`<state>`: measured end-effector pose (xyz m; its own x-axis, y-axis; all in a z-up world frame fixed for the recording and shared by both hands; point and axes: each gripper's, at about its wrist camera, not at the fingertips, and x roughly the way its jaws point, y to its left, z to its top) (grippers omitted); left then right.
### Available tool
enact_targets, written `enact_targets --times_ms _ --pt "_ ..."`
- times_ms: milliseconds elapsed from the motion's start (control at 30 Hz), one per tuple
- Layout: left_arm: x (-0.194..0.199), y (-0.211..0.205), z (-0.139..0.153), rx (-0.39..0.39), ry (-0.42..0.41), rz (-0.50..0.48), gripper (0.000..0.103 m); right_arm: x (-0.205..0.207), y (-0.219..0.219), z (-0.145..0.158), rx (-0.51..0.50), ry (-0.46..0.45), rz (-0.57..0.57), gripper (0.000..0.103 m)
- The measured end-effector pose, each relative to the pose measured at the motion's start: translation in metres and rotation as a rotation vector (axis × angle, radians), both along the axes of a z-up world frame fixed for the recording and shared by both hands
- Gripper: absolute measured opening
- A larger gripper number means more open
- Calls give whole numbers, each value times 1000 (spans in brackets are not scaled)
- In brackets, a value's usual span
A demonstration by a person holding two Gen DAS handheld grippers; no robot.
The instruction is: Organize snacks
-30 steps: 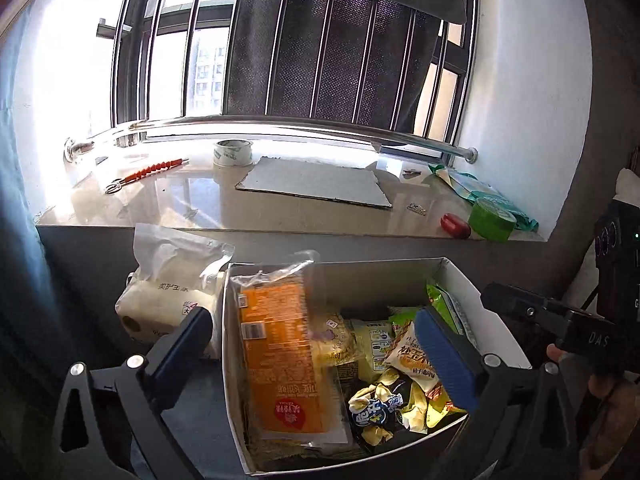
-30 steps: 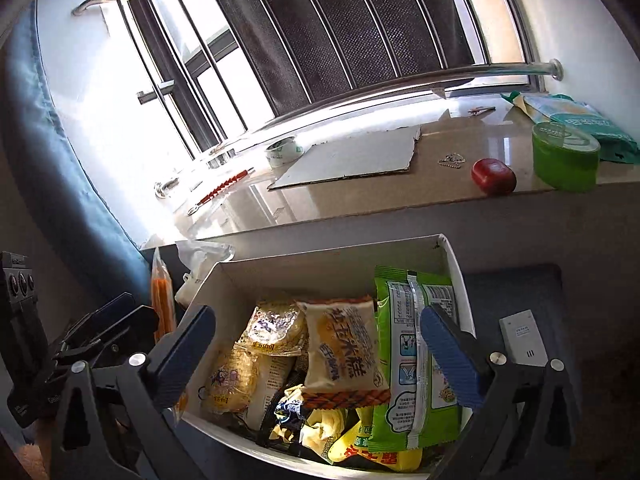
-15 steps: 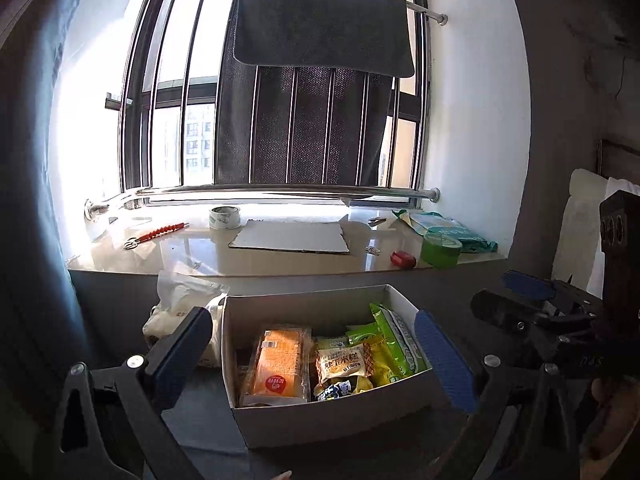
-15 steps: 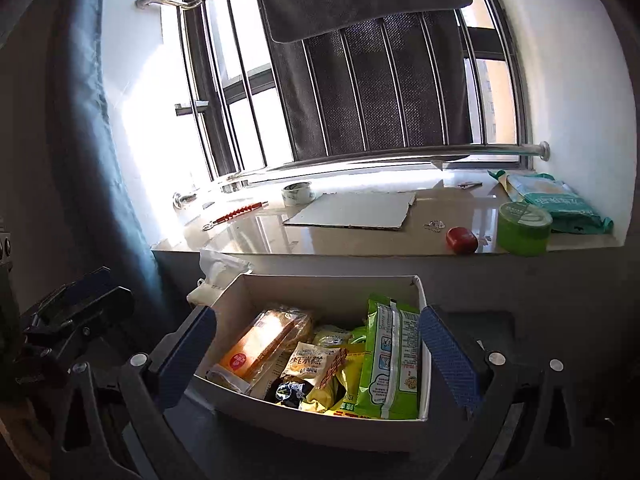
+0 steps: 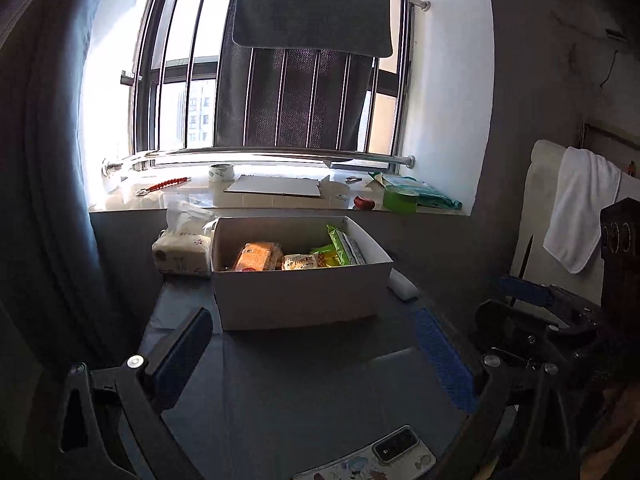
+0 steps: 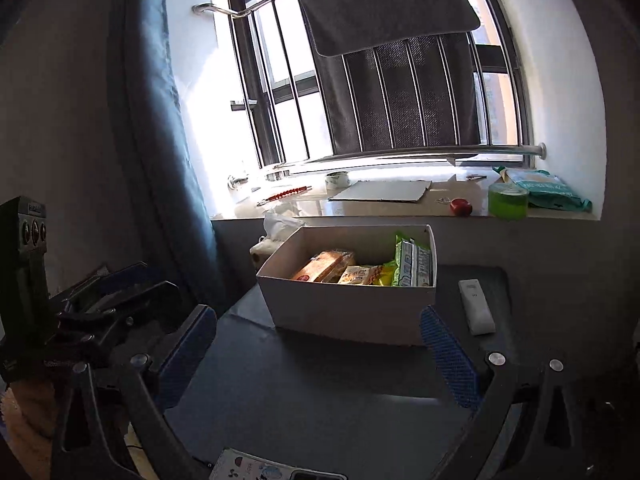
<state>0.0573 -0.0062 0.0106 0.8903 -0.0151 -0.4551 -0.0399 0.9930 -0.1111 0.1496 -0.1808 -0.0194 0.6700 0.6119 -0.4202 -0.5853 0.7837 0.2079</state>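
Both grippers hang over the near part of the dark bench (image 5: 304, 392), jaws spread wide, nothing between them: left gripper (image 5: 316, 356) and right gripper (image 6: 320, 352) each face the white box (image 5: 300, 292), which sits toward the far edge of the bench, just below the windowsill (image 5: 256, 200).

Snacks are inside the box: an orange packet (image 5: 258, 257) at the left end, a yellow-white packet (image 5: 300, 262) mid, a green packet (image 5: 345, 245) leaning at the right end. Right wrist view looks further down into the box & shows the green packet's printed face (image 6: 414, 263).

Left wrist view only: a tissue pack (image 5: 182, 254) touching the box's left side w/ its full front in sight, a phone (image 5: 372, 462) at the near edge, a white towel (image 5: 580, 204) off to the right. Right wrist view shows the white remote (image 6: 476, 306) full length, beside the box's right end; in the left view only its tip shows.

On the sill, both views: tape roll (image 5: 222, 172), cardboard sheet (image 5: 274, 187), red round item (image 5: 363, 202), green tub (image 5: 400, 199).

Each view catches the other gripper at its side edge.
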Motion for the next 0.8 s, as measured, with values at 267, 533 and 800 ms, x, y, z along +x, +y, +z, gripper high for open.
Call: enact_targets --times_ms 267,533,800 --pt "-29 -3 -7 -23 12 14 103 -28 -15 -15 -27 16 -26 103" --pt "-24 1 -5 -31 17 15 103 -25 -11 -19 -27 28 -14 103" --pt "-22 -2 -8 -21 29 5 103 -27 -11 -20 -32 33 -8 103"
